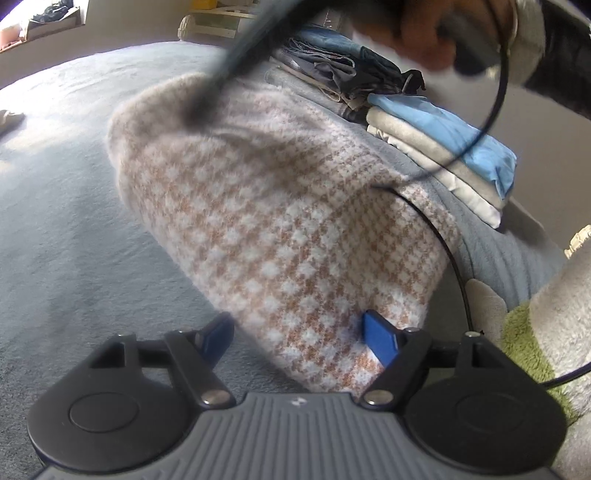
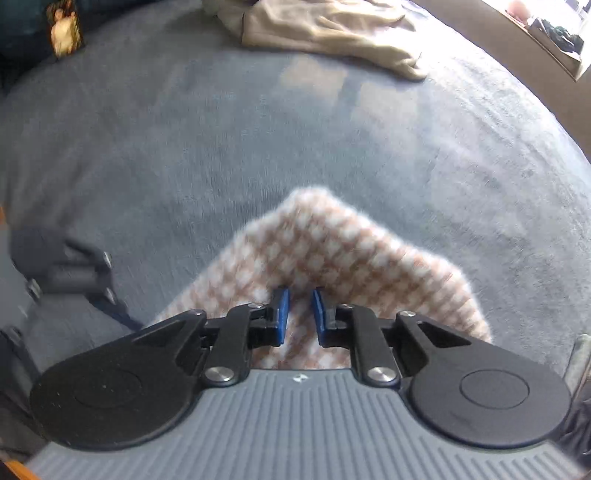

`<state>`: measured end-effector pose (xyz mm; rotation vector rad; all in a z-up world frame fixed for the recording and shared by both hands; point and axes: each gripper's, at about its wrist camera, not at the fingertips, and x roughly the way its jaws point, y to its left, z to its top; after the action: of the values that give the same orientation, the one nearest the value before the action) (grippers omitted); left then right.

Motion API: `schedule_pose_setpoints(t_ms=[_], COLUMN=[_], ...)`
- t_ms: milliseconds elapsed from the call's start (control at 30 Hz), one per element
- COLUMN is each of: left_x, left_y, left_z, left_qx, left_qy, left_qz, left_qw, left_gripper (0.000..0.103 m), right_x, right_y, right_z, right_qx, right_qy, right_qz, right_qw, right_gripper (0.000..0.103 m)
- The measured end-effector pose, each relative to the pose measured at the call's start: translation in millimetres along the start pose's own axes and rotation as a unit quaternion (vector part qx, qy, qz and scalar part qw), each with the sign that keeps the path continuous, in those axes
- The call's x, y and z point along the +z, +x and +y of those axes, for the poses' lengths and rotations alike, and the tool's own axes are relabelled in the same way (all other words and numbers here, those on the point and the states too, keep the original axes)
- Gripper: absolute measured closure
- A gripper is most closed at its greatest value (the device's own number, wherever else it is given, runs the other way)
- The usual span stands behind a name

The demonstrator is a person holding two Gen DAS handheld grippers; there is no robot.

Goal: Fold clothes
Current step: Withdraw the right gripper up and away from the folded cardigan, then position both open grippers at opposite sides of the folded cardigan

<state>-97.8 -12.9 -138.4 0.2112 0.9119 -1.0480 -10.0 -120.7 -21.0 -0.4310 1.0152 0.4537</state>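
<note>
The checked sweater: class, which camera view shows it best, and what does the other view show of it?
The left wrist view. There the checked sweater stretches almost whole across the grey blanket, with folded piles beyond. The right wrist view shows only one blurred corner beyond the right gripper.

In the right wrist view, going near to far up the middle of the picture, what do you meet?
Right hand-held gripper, its blue pads a little apart → pink-and-white checked knit under them → bare grey-blue blanket → crumpled beige garment at the far edge.
</note>
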Motion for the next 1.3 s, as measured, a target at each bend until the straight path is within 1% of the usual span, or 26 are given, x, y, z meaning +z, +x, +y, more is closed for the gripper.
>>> schedule_pose_setpoints(t_ms=[133, 167, 200, 233, 267, 367, 400, 467, 533, 567, 633, 667, 733, 767, 833, 900, 1033, 1100, 1167, 1200, 1267, 1300], left_x=[-1.0, -2.3, -0.5, -6.0, -6.6, -14.5, -15.5, -16.5, -16.9, -16.0, -14.0, -13.0, -10.9, -9.9, -7.4, -3.2, 12.9, 23.2, 35.1, 41.9, 55.0, 60.5], left_y=[0.5, 0.5, -0.8, -6.8, -5.6, -10.6, -10.9, -11.7, -14.5, -13.6, -11.1, -9.9, -7.4, -6.2, -10.1, -17.0, -36.5, -46.5, -51.6, -51.8, -44.2, -38.5], left_z=[0.6, -0.6, 1.5, 2.5, 3.0, 2.3, 2.4, 5.0, 4.9, 4.5, 3.4, 2.8, 1.8, 1.2, 3.7, 9.2, 21.0, 28.5, 35.8, 38.6, 36.2, 33.5], left_qx=[0.000, 0.003, 0.001, -0.002, -0.002, 0.003, 0.002, 0.001, 0.003, 0.002, -0.001, -0.003, -0.006, -0.008, -0.013, -0.026, -0.043, -0.039, -0.032, -0.029, -0.011, 0.001], left_qy=[-0.003, -0.005, -0.009, -0.011, -0.009, -0.001, -0.001, -0.006, -0.005, -0.008, -0.013, -0.016, -0.022, -0.024, -0.034, -0.048, -0.049, -0.056, -0.067, -0.073, -0.069, -0.063], left_qz=[-0.004, -0.006, -0.008, -0.008, -0.007, -0.009, -0.009, -0.008, -0.008, -0.008, -0.007, -0.007, -0.006, -0.006, -0.005, -0.007, -0.039, -0.064, -0.086, -0.094, -0.101, -0.101], left_qw=[1.0000, 1.0000, 0.9999, 0.9999, 0.9999, 1.0000, 1.0000, 0.9999, 0.9999, 0.9999, 0.9999, 0.9998, 0.9997, 0.9997, 0.9993, 0.9985, 0.9971, 0.9956, 0.9935, 0.9925, 0.9925, 0.9928], left_gripper=[0.026, 0.026, 0.026, 0.026, 0.026, 0.025, 0.025, 0.025, 0.025, 0.025, 0.025, 0.024, 0.024, 0.026, 0.026, 0.026, 0.025, 0.025, 0.024, 0.024, 0.024, 0.025], right_x=[7.0, 5.0, 1.7, -1.6, 2.1, 15.4, 17.5, 24.0, 22.0, 14.3, -2.8, -4.2, -3.6, -3.4, -11.6, -29.3, -76.5, -104.5, -130.7, -143.6, -161.9, -167.8], right_y=[18.2, 36.9, 48.0, 55.6, 57.0, 36.8, 35.9, 24.1, 35.6, 52.9, 70.7, 69.0, 50.6, 40.8, 19.4, -11.6, -81.3, -111.8, -136.1, -147.9, -157.8, -156.4], right_z=[-5.3, -9.0, -12.0, -14.5, -14.6, -13.1, -12.7, -17.6, -15.4, -14.7, -17.3, -19.8, -27.6, -31.6, -46.4, -61.9, -89.5, -98.0, -101.6, -103.1, -103.9, -103.2], right_qx=[-0.025, -0.028, -0.027, -0.025, -0.024, -0.024, -0.018, 0.003, -0.012, -0.023, -0.029, -0.026, -0.014, -0.008, -0.001, 0.010, 0.032, 0.061, 0.078, 0.086, 0.090, 0.085], right_qy=[-0.012, -0.015, -0.010, -0.002, 0.006, 0.007, 0.020, 0.046, 0.030, 0.015, 0.010, 0.020, 0.038, 0.047, 0.074, 0.100, 0.151, 0.171, 0.182, 0.187, 0.201, 0.205], right_qz=[-0.012, -0.002, -0.005, -0.012, -0.010, 0.002, -0.008, -0.041, -0.037, -0.020, -0.028, -0.035, -0.050, -0.057, -0.075, -0.105, -0.169, -0.190, -0.208, -0.217, -0.217, -0.213], right_qw=[1.000, 0.999, 1.000, 1.000, 1.000, 1.000, 1.000, 0.998, 0.999, 0.999, 0.999, 0.999, 0.998, 0.997, 0.994, 0.989, 0.973, 0.965, 0.958, 0.954, 0.951, 0.952], right_gripper=[0.091, 0.091, 0.091, 0.091, 0.091, 0.091, 0.091, 0.091, 0.091, 0.091, 0.091, 0.091, 0.091, 0.091, 0.089, 0.088, 0.087, 0.084, 0.081, 0.077, 0.072, 0.071])
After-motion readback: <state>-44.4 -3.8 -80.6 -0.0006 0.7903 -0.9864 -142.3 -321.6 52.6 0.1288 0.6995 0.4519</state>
